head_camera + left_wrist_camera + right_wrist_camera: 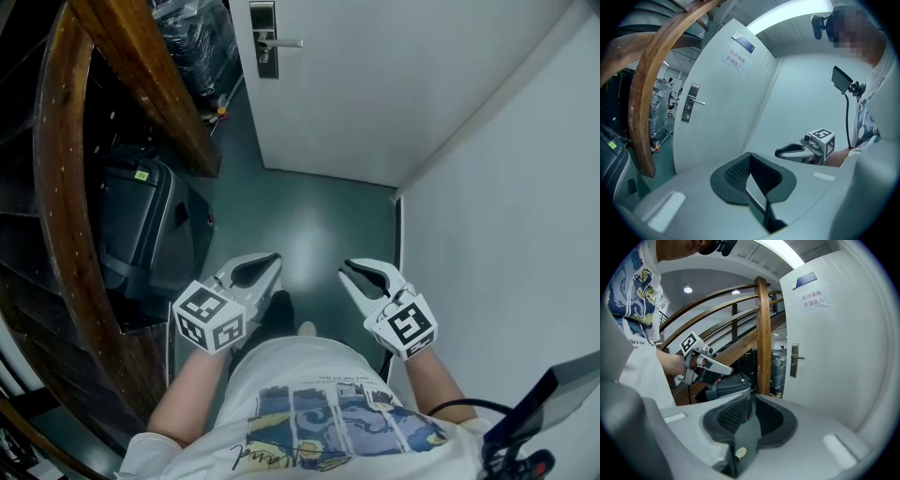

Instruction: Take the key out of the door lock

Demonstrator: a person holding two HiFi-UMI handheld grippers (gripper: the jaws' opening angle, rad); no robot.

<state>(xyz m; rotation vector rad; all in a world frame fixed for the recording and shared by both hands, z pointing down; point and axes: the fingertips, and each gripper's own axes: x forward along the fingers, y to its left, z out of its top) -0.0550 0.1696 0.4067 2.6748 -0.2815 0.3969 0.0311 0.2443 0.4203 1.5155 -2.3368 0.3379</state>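
Two grey plastic grippers, one marker cube each.
Head view: left gripper, right gripper side by side, well short of white door; one metal lock plate, lever pointing right; key at that plate too small to resolve, axis unreadable.
Left gripper view: ribbed black pads clenched, empty.
Right gripper view: pads slightly parted, empty.

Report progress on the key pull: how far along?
Done: nothing visible. The door is closed, and whether a key sits in its lock plate is too small to tell. In hand: nothing; the left gripper is shut empty, the right gripper slightly open and empty, both well short of the door. Remaining: reach the lock, grip the key, pull it out.
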